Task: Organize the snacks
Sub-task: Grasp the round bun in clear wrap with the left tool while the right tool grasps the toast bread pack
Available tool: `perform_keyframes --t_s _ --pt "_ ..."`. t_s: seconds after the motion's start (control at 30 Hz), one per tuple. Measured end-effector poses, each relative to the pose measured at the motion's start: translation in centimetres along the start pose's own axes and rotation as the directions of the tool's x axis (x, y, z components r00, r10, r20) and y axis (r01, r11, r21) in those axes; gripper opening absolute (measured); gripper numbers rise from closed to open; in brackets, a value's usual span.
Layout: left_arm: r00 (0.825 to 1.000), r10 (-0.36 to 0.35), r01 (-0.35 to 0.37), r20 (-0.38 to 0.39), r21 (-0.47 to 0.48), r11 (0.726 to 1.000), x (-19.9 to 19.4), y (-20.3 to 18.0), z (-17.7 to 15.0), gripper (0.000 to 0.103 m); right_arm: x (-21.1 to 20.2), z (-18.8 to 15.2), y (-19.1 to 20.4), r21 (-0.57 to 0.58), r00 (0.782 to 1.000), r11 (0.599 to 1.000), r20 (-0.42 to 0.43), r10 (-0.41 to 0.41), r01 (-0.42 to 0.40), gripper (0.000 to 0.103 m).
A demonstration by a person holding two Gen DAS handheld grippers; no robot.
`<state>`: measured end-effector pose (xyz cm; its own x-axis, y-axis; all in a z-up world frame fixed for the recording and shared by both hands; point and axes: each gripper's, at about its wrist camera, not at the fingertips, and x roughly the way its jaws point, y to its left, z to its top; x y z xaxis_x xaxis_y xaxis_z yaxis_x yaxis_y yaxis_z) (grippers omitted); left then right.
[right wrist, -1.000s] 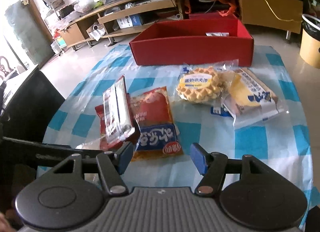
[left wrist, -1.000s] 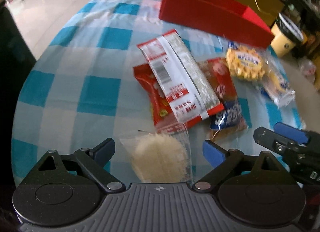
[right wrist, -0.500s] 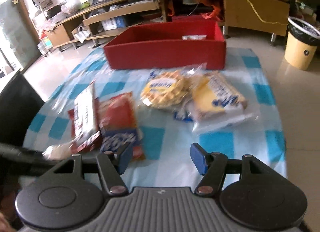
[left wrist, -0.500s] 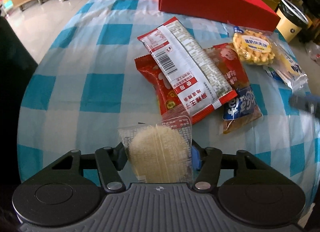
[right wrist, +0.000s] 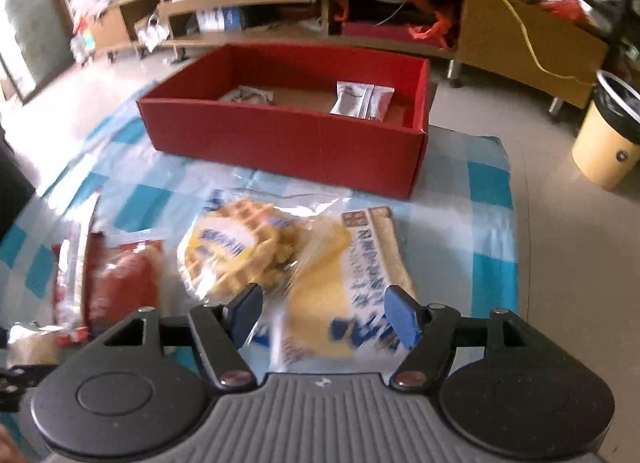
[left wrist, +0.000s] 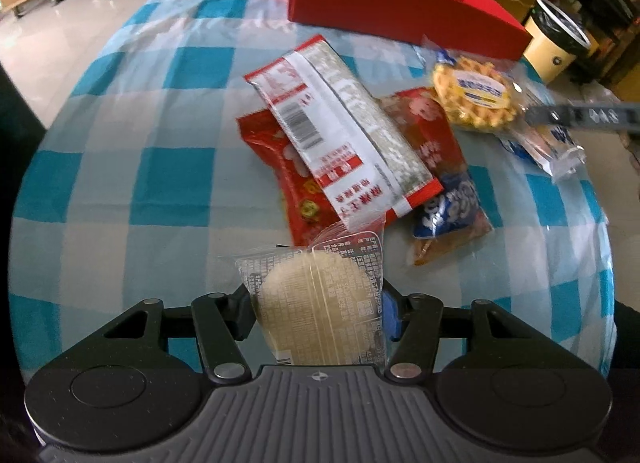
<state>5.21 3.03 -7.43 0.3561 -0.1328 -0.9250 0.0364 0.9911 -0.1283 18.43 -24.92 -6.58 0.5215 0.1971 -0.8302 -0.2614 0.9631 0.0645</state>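
You have a clear-wrapped pale round rice cracker (left wrist: 320, 303) pinched upright between your left tongs (left wrist: 316, 309). Just beyond them, a red-and-white packet (left wrist: 340, 131) lies across two red packets. Under your opening right tongs (right wrist: 322, 309) lies a yellow cake pack (right wrist: 344, 283), a waffle (right wrist: 240, 247) overlapping it; the red box (right wrist: 288, 139) stands farther off.

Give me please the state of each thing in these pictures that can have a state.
Left gripper: shut on the rice cracker packet.
Right gripper: fingers opening, nothing gripped, above the yellow cake packet.
Red box: open top, two small packets inside.
Waffle packet: sealed, lying on the tablecloth.
Long red-and-white packet: lying across a red packet.
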Motion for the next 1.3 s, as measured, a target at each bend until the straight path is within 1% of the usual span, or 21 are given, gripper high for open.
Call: perform_keyframes --t_s 0.03,0.17,0.23,0.37,0.43,0.5,0.57,0.63,0.67,0.73,0.77,0.93,0.97,1.0,1.03,1.07,1.1,1.17,1.2,1.27,1.3 --pt "1.000 -0.007 0.007 -0.007 0.002 1.000 0.1 -0.1 0.0 0.065 0.5 0.2 -0.2 -0.012 1.000 1.000 -0.004 0.007 -0.007 0.069" --pt "1.000 -0.014 0.014 -0.007 0.025 1.000 0.3 -0.6 0.1 0.065 2.3 1.6 -1.3 -0.033 0.996 0.996 -0.050 0.080 -0.082 0.078" --pt "1.000 -0.014 0.014 -0.005 0.034 0.999 0.4 -0.7 0.1 0.066 3.0 2.1 -1.7 -0.017 0.991 0.993 -0.070 0.113 -0.114 0.083" --pt "1.000 -0.012 0.012 0.000 0.051 0.999 0.5 -1.0 0.2 0.066 3.8 1.7 -0.9 -0.032 0.995 0.996 -0.062 0.077 -0.080 0.086" --pt "1.000 -0.015 0.015 0.000 0.059 0.998 0.6 -1.1 0.1 0.066 3.8 1.1 0.1 -0.078 0.997 0.996 -0.063 0.047 -0.052 0.091" --pt "1.000 -0.022 0.022 -0.002 0.059 0.998 0.6 -1.1 0.0 0.066 3.8 0.3 0.8 -0.141 0.996 0.989 -0.085 0.026 -0.038 0.092" --pt "1.000 -0.027 0.027 -0.006 0.053 0.998 0.6 -1.0 0.0 0.066 3.6 0.0 0.5 -0.121 0.996 0.992 -0.086 0.008 -0.018 0.085" --pt "1.000 -0.028 0.028 -0.007 0.051 0.998 0.6 -1.0 0.0 0.066 2.3 -0.2 0.1 -0.060 0.997 0.998 -0.074 0.011 -0.015 0.061" --pt "1.000 -0.026 0.026 -0.007 0.054 0.998 0.6 -1.0 0.1 0.066 1.5 -0.4 0.0 -0.033 0.998 0.999 -0.062 0.021 -0.023 0.054" --pt "1.000 -0.021 0.021 -0.005 0.064 0.998 0.7 -1.2 0.1 0.066 -0.4 -1.0 0.1 0.018 0.997 0.998 -0.043 0.061 -0.060 0.029" --pt "1.000 -0.018 0.019 -0.004 0.069 0.997 0.7 -1.2 0.1 0.066 -1.4 -1.6 0.6 0.026 0.996 0.996 -0.043 0.082 -0.081 0.026" --pt "1.000 -0.018 0.018 -0.007 0.071 0.997 0.8 -1.2 -0.1 0.066 -3.7 -4.2 2.9 -0.002 0.992 0.994 -0.072 0.107 -0.108 0.026" --pt "1.000 -0.018 0.018 -0.007 0.071 0.997 0.8 -1.2 -0.1 0.066 -4.0 -4.2 2.7 -0.011 0.996 0.997 -0.043 0.080 -0.081 0.028" --pt "1.000 -0.017 0.017 -0.007 0.072 0.997 0.8 -1.2 -0.1 0.066 -4.2 -3.8 2.3 -0.010 0.998 0.998 -0.020 0.057 -0.057 0.040" --pt "1.000 -0.015 0.015 -0.007 0.074 0.997 0.8 -1.3 -0.1 0.066 -4.0 -3.2 1.7 0.009 0.999 0.999 -0.017 0.040 -0.040 0.065" --pt "1.000 -0.013 0.014 -0.006 0.077 0.997 0.9 -1.3 0.0 0.066 -3.5 -2.3 0.8 0.039 0.999 0.999 -0.021 0.026 -0.025 0.073" --pt "1.000 -0.014 0.014 -0.006 0.078 0.997 0.8 -1.4 -0.1 0.066 -3.0 -1.6 0.4 0.046 0.999 0.999 -0.018 0.027 -0.026 0.078" --pt "1.000 -0.013 0.013 -0.006 0.083 0.996 0.9 -1.4 0.0 0.066 -1.3 0.1 0.0 0.008 0.997 0.999 -0.055 0.052 -0.052 0.080" --pt "1.000 -0.013 0.013 -0.006 0.084 0.996 0.9 -1.4 -0.1 0.067 -0.3 0.7 -0.1 -0.007 0.996 0.999 -0.073 0.050 -0.050 0.082" --pt "1.000 -0.015 0.016 -0.007 0.085 0.996 0.9 -1.4 0.0 0.067 1.9 1.5 -0.3 -0.030 0.993 0.999 -0.110 0.029 -0.033 0.083" --pt "1.000 -0.017 0.018 -0.008 0.085 0.996 0.8 -1.4 0.0 0.068 3.1 1.8 -0.5 -0.036 0.991 0.999 -0.134 0.029 -0.034 0.087"
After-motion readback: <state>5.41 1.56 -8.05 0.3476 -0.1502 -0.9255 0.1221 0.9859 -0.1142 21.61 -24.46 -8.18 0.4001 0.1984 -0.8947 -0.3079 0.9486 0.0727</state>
